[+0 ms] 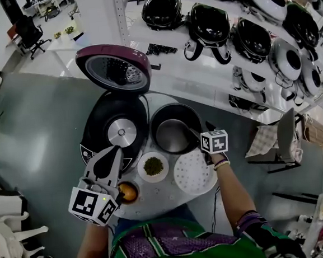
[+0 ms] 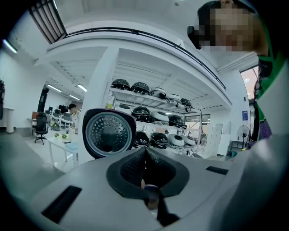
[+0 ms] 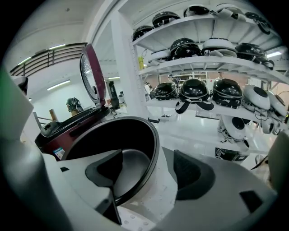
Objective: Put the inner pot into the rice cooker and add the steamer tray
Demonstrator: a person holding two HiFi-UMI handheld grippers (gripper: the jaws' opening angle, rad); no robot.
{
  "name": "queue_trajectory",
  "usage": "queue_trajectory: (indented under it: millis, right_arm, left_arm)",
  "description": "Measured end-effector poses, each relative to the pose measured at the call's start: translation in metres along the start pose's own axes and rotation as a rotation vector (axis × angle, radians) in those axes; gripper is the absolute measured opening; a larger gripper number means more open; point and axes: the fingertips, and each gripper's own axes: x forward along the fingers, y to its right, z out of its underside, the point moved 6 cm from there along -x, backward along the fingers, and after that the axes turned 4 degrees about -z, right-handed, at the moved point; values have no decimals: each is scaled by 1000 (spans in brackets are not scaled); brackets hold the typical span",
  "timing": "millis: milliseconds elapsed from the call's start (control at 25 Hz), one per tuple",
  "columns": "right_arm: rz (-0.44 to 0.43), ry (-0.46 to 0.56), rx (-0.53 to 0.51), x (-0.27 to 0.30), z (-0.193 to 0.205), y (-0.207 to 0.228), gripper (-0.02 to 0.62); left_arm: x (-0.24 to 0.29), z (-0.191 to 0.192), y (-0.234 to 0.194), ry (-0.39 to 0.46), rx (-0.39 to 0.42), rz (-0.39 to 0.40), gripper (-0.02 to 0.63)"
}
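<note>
The dark inner pot (image 1: 176, 131) (image 3: 118, 135) stands upright on the round white table (image 1: 159, 198), just right of the open rice cooker (image 1: 116, 129) (image 3: 63, 131). The cooker's maroon lid (image 1: 113, 67) (image 2: 108, 133) stands raised. My right gripper (image 1: 195, 134) (image 3: 148, 155) is open and straddles the pot's near rim, one finger inside and one outside, with the outer pad clear of the wall. The white perforated steamer tray (image 1: 193, 172) lies flat in front of the pot. My left gripper (image 1: 116, 151) (image 2: 145, 154) is shut on nothing, by the cooker's front edge.
A small white bowl of green grains (image 1: 153, 165) and an orange-filled bowl (image 1: 127, 191) sit at the table's front. Shelves with several rice cookers (image 1: 237, 34) run behind and to the right. A chair (image 1: 283, 137) stands at the right.
</note>
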Motion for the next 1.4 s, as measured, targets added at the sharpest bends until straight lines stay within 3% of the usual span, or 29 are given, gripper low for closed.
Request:
queue_trajectory:
  millis: [440, 760, 920, 1400]
  right_arm:
    - [27, -96, 20, 29, 9, 11, 270]
    - [93, -121, 30, 31, 3, 5, 77]
    - [133, -131, 60, 29, 2, 7, 25]
    - [159, -119, 178, 19, 2, 15, 15]
  left_arm:
    - [3, 12, -10, -36, -9, -30, 21]
    - [-6, 11, -19, -35, -3, -42, 21]
    - [-12, 10, -22, -32, -7, -51, 21]
    - [-39, 5, -24, -11, -14, -78, 21]
